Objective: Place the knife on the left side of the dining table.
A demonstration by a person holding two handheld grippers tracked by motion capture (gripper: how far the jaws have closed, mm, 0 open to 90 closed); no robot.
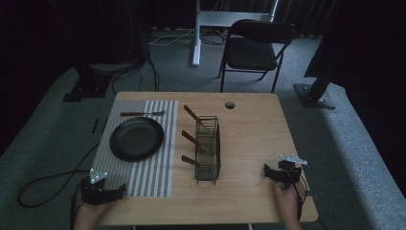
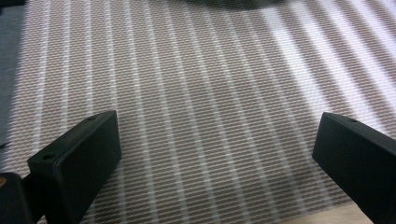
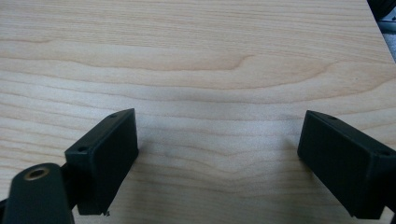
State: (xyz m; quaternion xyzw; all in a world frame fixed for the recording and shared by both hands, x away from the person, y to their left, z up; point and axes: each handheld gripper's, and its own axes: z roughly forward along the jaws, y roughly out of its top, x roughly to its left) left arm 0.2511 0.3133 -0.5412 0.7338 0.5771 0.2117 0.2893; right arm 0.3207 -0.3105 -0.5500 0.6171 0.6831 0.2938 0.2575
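A black plate lies on a striped placemat on the left half of the wooden table. A fork rests on the mat just beyond the plate. At mid-table stands a dark wire rack holding three wooden-handled utensils that lean out to the left. My left gripper sits at the mat's near left corner, open, with bare striped mat between its jaws. My right gripper rests near the table's front right, open over bare wood.
A round cable hole marks the table's far edge. Beyond the table stand a black folding chair and a white desk leg. Cables trail over the grey carpet on the left. The plate's dark rim shows at the top of the left gripper view.
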